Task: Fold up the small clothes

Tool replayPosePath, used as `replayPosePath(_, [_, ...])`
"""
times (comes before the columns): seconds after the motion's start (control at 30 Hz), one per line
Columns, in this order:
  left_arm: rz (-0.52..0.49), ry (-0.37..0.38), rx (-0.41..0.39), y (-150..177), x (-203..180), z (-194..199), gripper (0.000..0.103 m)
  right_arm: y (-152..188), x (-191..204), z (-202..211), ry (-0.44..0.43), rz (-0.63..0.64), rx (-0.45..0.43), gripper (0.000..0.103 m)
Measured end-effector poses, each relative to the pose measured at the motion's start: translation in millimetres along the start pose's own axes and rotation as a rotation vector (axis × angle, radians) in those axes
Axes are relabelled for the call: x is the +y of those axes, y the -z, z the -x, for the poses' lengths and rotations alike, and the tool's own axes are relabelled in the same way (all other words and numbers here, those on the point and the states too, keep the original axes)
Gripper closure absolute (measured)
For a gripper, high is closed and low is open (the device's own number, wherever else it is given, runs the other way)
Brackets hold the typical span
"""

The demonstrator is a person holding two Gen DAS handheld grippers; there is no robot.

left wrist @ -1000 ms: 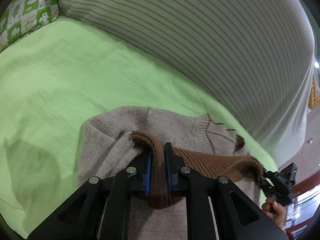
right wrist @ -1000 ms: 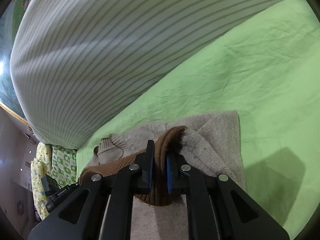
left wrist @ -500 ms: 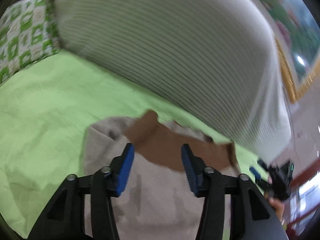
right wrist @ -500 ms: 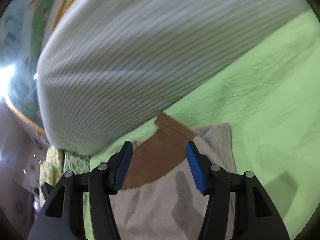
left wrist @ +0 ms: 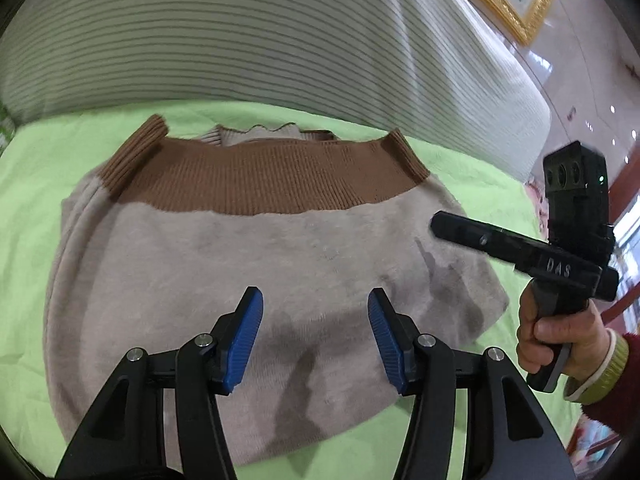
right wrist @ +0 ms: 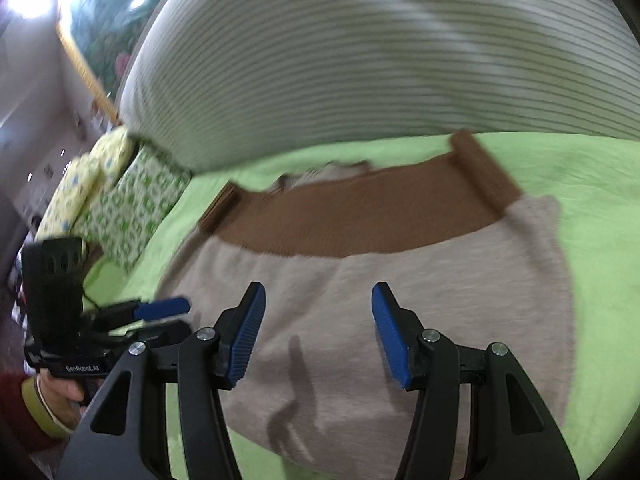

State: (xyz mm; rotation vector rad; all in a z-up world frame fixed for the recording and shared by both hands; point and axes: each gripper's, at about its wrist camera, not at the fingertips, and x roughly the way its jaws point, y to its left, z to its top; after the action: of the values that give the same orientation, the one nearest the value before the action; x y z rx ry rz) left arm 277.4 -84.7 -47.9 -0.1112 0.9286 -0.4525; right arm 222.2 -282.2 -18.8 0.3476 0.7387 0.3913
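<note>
A small beige knit sweater [left wrist: 256, 276] with a brown ribbed hem band [left wrist: 264, 184] lies folded on the green sheet [left wrist: 36, 168]; it also shows in the right wrist view [right wrist: 384, 320] with its brown band [right wrist: 360, 216]. My left gripper [left wrist: 316, 328] is open and empty, raised above the near part of the sweater. My right gripper [right wrist: 316, 328] is open and empty above it too. The right gripper also shows in the left wrist view [left wrist: 520, 248], at the sweater's right side. The left gripper shows in the right wrist view [right wrist: 160, 312], at the sweater's left side.
A big striped grey-white cushion [left wrist: 280, 40] rises right behind the sweater. A green patterned pillow [right wrist: 136, 204] and a yellow one [right wrist: 80, 184] lie at the left. A gold picture frame [left wrist: 516, 4] hangs on the wall behind.
Both grippers let go of the brown hem band, opened, and pulled back and up. The hem now lies flat at the far edge of the folded sweater.
</note>
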Motion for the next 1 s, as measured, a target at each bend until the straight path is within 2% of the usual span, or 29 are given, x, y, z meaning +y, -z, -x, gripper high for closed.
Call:
replayPosePath(0.13, [-0.032, -0.019, 0.021, 2.7, 3.2, -16.5, 0.048, 7.6, 14.2, -21.3, -0.008, 0.1, 0.057, 0.046])
replayPosePath(0.23, [-0.042, -0.058, 0.041, 0.7, 11.4, -33.3, 0.048, 12.7, 21.9, -37.6, 0.018, 0.185, 0.095, 0.047])
replayPosePath(0.3, [-0.043, -0.081, 0.041, -3.7, 17.4, -41.2, 0.048, 14.1, 27.1, -52.1, 0.054, 0.256, 0.127, 0.061])
replayPosePath(0.37, [-0.047, -0.128, 0.043, -9.3, 23.1, -50.5, 0.048, 12.4, 27.9, -71.0, 0.108, 0.304, 0.171, 0.067])
replayPosePath(0.47, [-0.041, -0.206, 0.057, -19.1, 35.8, -66.6, 0.049, 5.3, 21.6, -90.9, 0.163, 0.311, 0.189, 0.068])
replayPosePath(0.57, [-0.04, -0.234, 0.052, -30.5, 47.4, -72.7, 0.054, -7.5, 11.8, -99.0, 0.203, 0.294, 0.168, 0.071])
replayPosePath(0.63, [-0.007, -0.22, 0.04, -41.5, 61.3, -72.2, 0.055, -18.9, 0.2, -100.9, 0.235, 0.26, 0.149, 0.071])
replayPosePath(0.73, [0.081, -0.224, 0.009, -56.1, 92.4, -69.1, 0.057, -34.8, -27.9, -94.4, 0.242, 0.16, 0.104, 0.071])
replayPosePath(0.8, [0.144, -0.218, -0.008, -61.0, 113.6, -65.6, 0.064, -42.6, -47.3, -87.2, 0.264, 0.103, 0.06, 0.071])
replayPosePath(0.87, [0.198, -0.2, -0.011, -63.5, 132.0, -64.7, 0.074, -47.3, -68.0, -77.9, 0.311, 0.042, 0.02, 0.071])
replayPosePath(1.0, [0.274, -0.129, -0.053, -59.3, 154.6, -56.0, 0.078, -48.2, -100.7, -57.2, 0.325, -0.077, -0.063, 0.077])
